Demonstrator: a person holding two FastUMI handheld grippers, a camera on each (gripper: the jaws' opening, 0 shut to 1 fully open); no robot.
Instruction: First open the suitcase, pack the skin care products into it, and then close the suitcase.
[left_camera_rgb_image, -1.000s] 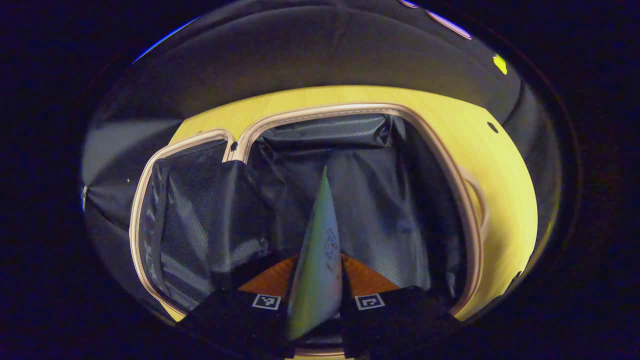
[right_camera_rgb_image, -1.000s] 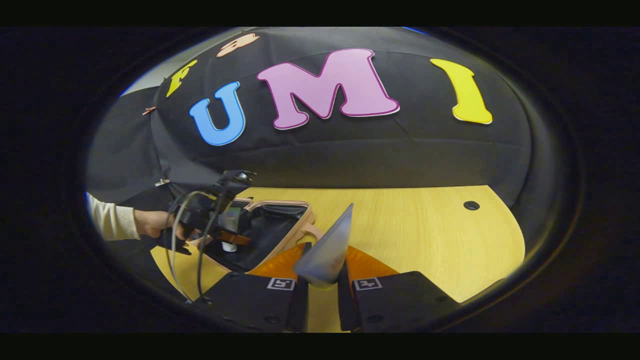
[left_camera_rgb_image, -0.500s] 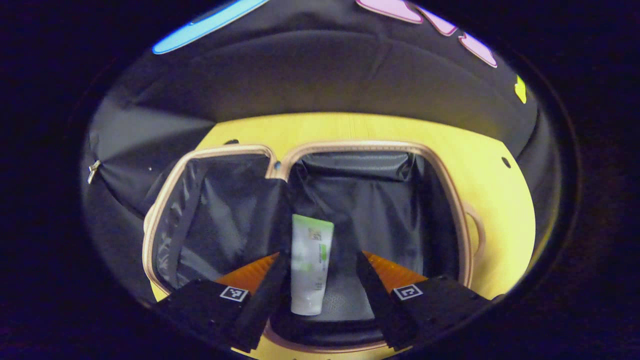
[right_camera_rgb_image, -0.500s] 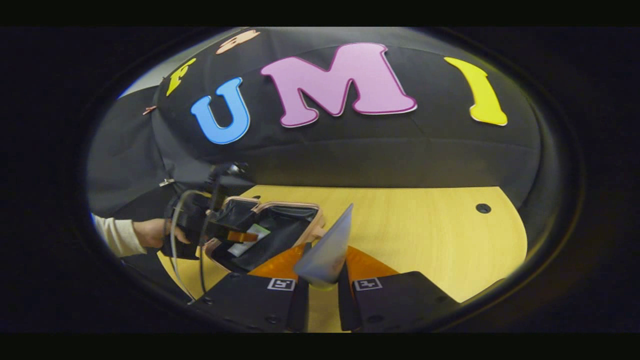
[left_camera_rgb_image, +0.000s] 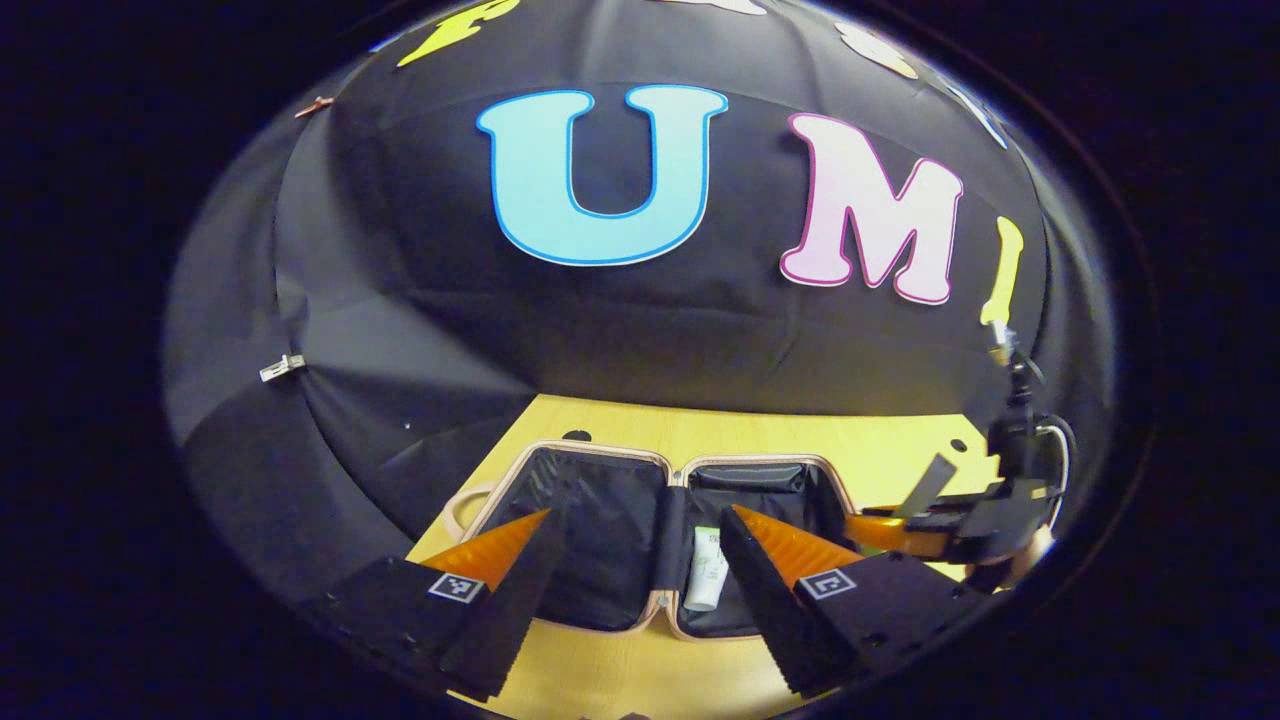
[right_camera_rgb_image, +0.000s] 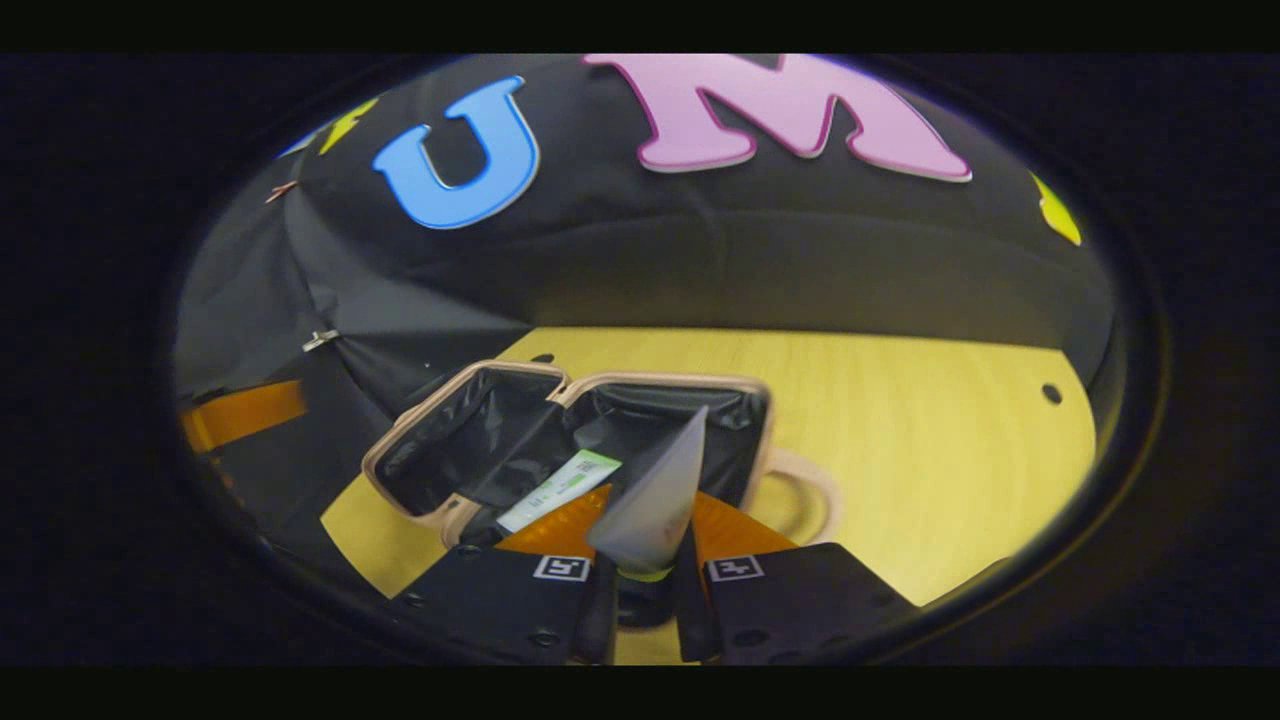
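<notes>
pink-trimmed suitcase with black lining (left_camera_rgb_image: 610, 540) lies open on the yellow wooden table (right_camera_rgb_image: 900, 420), a white-and-green tube (left_camera_rgb_image: 706, 570) inside. left gripper (left_camera_rgb_image: 640, 570) hangs spread, empty. right gripper (right_camera_rgb_image: 640, 590) pinches a grey tube (right_camera_rgb_image: 655, 495).

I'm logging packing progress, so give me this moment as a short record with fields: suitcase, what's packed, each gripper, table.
suitcase: suitcase lies open on the table, both halves flat, dark lining showing
packed: one white tube lying in the right half
left gripper: left gripper open, holding nothing, above the suitcase
right gripper: right gripper shut on a grey tube, near the suitcase
table: yellow wooden table
</notes>
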